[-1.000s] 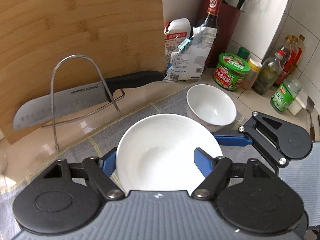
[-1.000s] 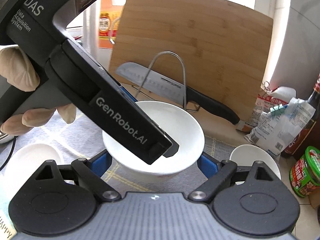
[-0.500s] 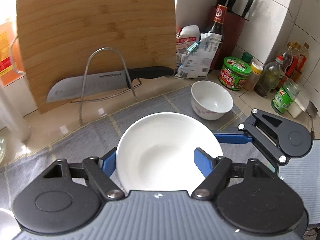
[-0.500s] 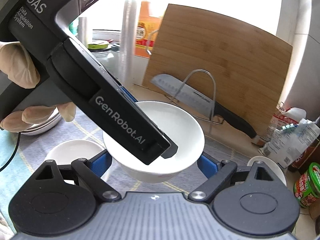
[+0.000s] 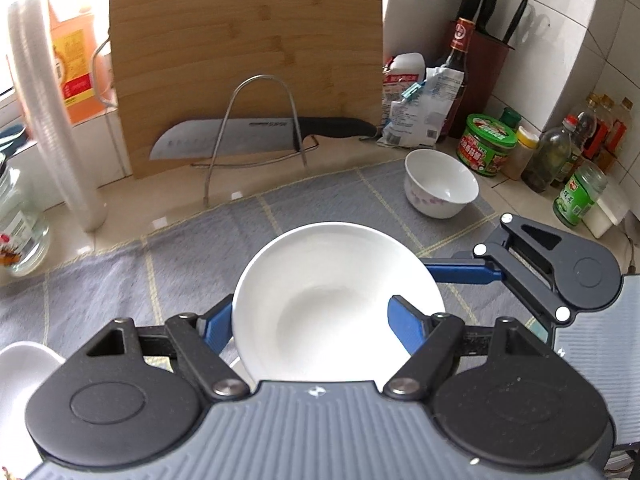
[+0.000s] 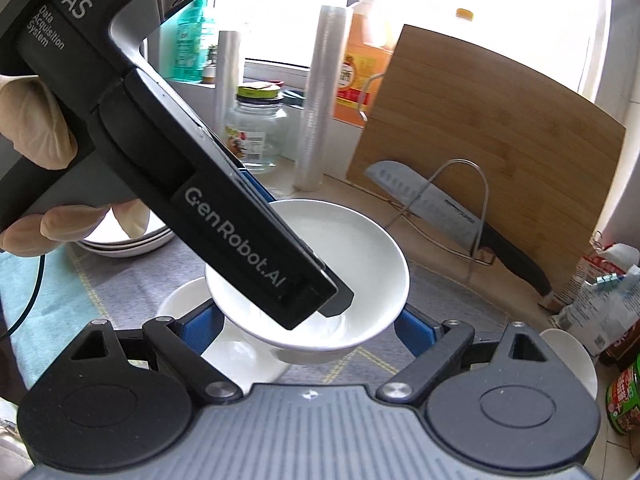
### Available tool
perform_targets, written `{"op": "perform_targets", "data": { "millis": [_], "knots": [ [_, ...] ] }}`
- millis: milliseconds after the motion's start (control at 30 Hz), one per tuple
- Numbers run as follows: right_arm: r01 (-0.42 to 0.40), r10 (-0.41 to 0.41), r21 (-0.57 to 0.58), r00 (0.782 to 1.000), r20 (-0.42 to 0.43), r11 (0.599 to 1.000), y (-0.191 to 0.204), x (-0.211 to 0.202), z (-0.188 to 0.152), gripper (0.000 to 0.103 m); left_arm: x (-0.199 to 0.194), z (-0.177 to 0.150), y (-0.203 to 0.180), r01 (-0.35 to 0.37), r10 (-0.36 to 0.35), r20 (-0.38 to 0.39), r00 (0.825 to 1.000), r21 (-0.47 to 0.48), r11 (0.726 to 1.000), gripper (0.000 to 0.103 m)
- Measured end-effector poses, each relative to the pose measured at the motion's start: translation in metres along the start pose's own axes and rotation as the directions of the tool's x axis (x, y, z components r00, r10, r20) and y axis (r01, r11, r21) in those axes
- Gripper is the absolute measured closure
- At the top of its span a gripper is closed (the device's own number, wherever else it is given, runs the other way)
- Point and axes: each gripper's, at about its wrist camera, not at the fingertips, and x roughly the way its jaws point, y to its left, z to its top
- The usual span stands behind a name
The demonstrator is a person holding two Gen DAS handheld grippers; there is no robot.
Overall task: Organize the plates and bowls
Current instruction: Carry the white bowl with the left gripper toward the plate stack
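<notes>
A white bowl (image 5: 336, 300) (image 6: 352, 264) hangs above the grey mat. My left gripper (image 5: 310, 318) is shut on its near rim: one blue finger (image 5: 408, 324) lies inside the bowl, the other outside. My right gripper (image 6: 308, 330) spans the bowl's outer walls with its blue fingers (image 6: 414, 330); contact with the walls is unclear. Below the held bowl sits another white bowl (image 6: 224, 352) on the mat. A small flowered bowl (image 5: 440, 184) stands at the far right. A stack of plates (image 6: 124, 240) lies at the left.
A bamboo cutting board (image 5: 244, 60) leans at the back behind a wire rack with a knife (image 5: 256, 140). Bottles, jars and a knife block (image 5: 484, 80) crowd the right corner. A stack of plastic cups (image 5: 52, 120) and a glass jar (image 6: 256, 132) stand at the left.
Both grippers have carried the white bowl up and to the left. The cutting board and small bowl have receded, and a second bowl has come into view below the held one.
</notes>
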Motion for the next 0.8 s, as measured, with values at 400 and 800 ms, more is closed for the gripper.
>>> {"op": "perform_targets", "data": {
  "millis": [400,800],
  "knots": [
    [-0.054,0.054,-0.032,0.998,-0.011,0.998,0.025,0.004,0.0,0.009,-0.011,-0.027,0.015,-0.025,0.025,-0.008,1.0,-0.055,0.998,0.025],
    [-0.097,0.096,-0.012,0.994,-0.054,0.995,0.032,0.02,-0.01,0.009,0.002,-0.041,0.021,-0.035,0.032,-0.046,0.998,-0.069,0.997,0.025]
  ]
}}
